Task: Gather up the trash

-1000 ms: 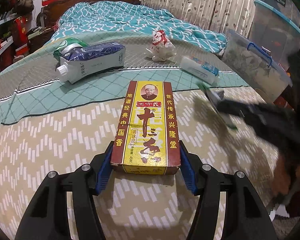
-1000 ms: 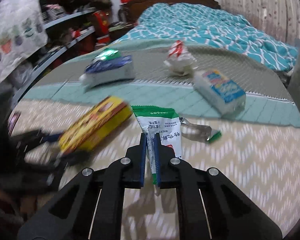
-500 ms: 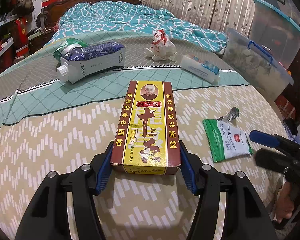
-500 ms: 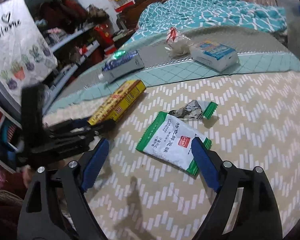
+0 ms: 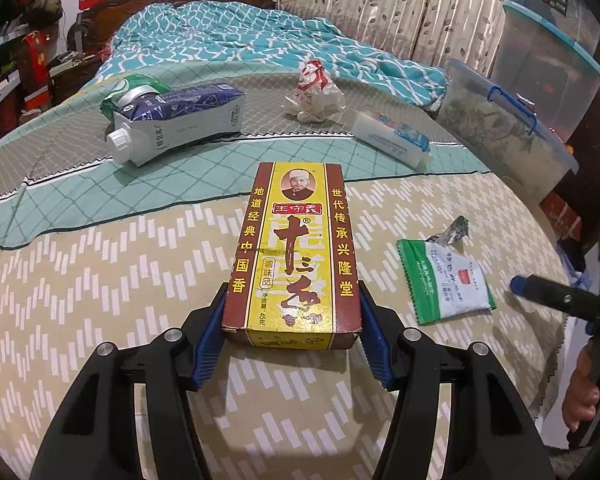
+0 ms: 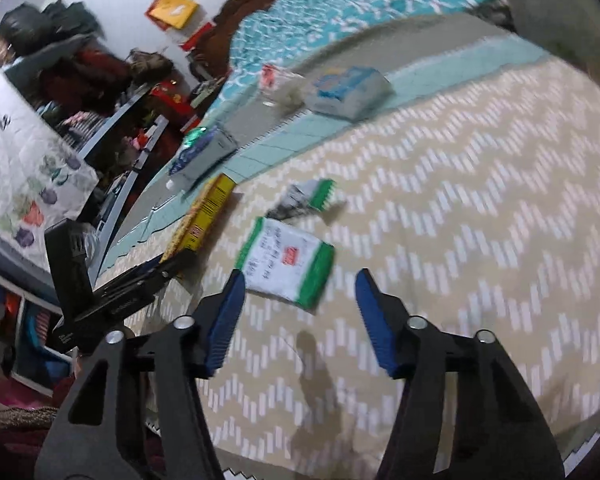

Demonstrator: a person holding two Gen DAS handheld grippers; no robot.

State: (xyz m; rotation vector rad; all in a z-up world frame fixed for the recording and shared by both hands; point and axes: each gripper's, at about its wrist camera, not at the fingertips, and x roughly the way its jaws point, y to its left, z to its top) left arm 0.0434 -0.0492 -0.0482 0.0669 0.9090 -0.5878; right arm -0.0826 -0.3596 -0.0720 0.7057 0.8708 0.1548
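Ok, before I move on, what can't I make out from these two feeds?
- Right wrist view: motion blur makes the print on the green-and-white foil sachet unreadable.
- Left wrist view: the right tongs are cut off by the edge; only one blue pad shows.
- Left wrist view: the green packet is mostly hidden behind the blue-and-white carton.
- No trash bin appears in either view.

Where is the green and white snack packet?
The flat green-and-white plastic packet lies on the beige zigzag bedspread, right of the long yellow-and-brown cardboard box, beside a crumpled silver wrapper.
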